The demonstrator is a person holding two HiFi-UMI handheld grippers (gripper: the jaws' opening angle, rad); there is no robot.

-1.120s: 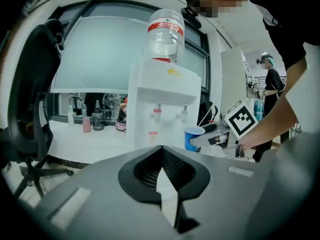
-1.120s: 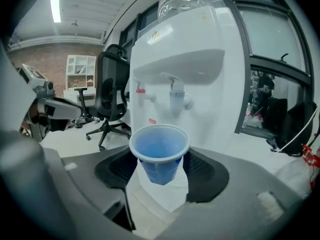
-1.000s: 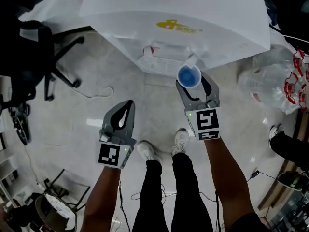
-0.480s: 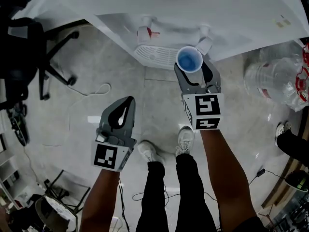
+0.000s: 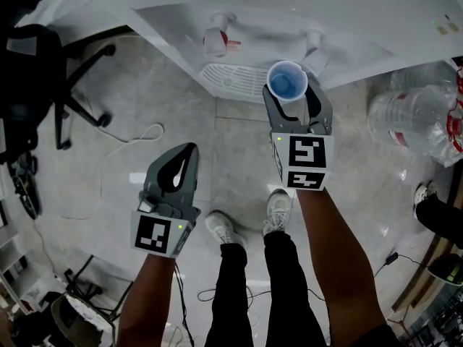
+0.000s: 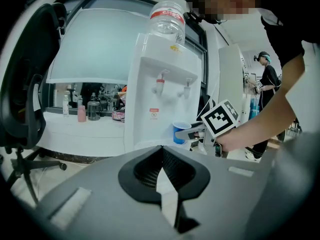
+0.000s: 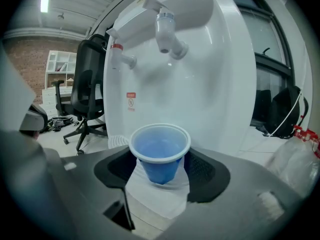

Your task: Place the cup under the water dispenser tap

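A blue plastic cup stands upright between the jaws of my right gripper, which is shut on its lower half. In the right gripper view the cup hangs in front of the white water dispenser, below and slightly in front of the white tap. The red tap lies further left. The ribbed drip tray is just left of the cup. My left gripper is shut and empty, low and left, well away from the dispenser.
A black office chair stands at the left. Empty clear water bottles lie right of the dispenser. A white cable runs over the floor. My own feet are below the grippers, and another person's shoe shows at the right edge.
Both grippers have sunk a little. The right one still grips the cup and now has it beside the drip tray, closer under the white tap. The left jaws stay shut.
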